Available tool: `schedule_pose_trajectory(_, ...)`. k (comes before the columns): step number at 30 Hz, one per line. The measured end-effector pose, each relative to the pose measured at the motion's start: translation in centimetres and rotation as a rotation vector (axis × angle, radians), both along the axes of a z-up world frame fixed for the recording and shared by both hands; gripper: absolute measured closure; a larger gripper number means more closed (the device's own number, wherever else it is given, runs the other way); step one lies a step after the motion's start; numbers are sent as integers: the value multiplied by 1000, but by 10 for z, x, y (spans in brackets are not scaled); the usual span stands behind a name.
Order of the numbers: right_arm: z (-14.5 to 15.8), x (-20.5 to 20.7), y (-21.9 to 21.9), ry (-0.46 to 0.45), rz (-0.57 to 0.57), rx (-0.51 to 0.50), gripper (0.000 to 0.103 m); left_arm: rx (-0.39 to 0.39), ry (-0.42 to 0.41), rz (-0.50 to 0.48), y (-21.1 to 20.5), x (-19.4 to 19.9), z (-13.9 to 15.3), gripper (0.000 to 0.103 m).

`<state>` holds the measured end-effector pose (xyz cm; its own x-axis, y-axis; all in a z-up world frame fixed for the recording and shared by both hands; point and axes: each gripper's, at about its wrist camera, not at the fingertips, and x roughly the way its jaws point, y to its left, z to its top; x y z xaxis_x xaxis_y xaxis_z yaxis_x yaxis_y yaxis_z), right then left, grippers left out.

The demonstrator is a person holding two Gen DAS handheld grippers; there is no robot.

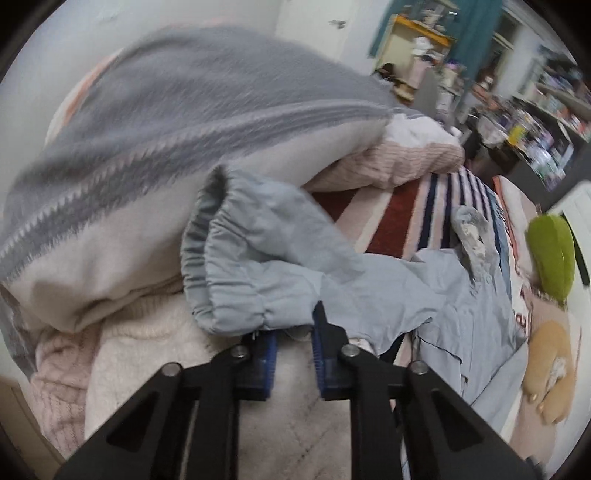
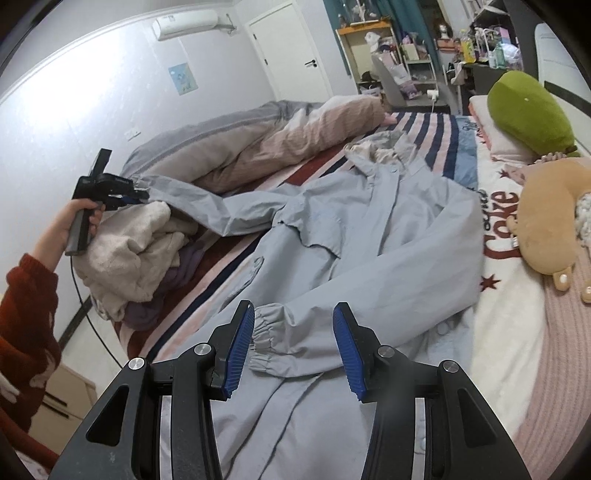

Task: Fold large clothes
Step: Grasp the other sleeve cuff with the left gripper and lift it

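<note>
Blue jacket (image 2: 369,229) sleeve cuff (image 1: 236,266) pinched in left jaws.

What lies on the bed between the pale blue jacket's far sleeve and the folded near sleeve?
In the right wrist view, a heap of cream and purple clothes lies between the far sleeve and the near sleeve, with striped bedding showing beside it.

Green plush (image 2: 528,110), tan plush toy (image 2: 546,229), grey blanket (image 1: 166,122), wall air conditioner (image 2: 188,22)
</note>
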<state>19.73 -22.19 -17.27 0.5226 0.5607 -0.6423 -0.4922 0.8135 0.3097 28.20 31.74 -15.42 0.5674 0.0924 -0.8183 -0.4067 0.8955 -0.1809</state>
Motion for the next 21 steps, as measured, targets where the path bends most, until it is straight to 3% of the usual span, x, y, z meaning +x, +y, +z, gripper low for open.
schedule_pose_trajectory(3, 4, -1, -7, -8, -11, 16, 62, 84, -58, -65, -24, -2, 17, 96)
schedule_pose_trajectory(9, 9, -7, -15, -18, -17, 49, 62, 126, -251, -244, -89, -14, 68, 98)
schedule_pose_trajectory(12, 13, -12, -21, -30, -23, 52, 62, 154, -287, -343, -132, -15, 85, 98)
schedule_pose_trajectory(16, 19, -21, -33, -46, -42, 63, 62, 156, -332, -472, -185, -23, 95, 99)
schedule_pose_trajectory(21, 27, -30, -52, -65, -73, 70, 62, 152, -357, -686, -267, -39, 83, 99)
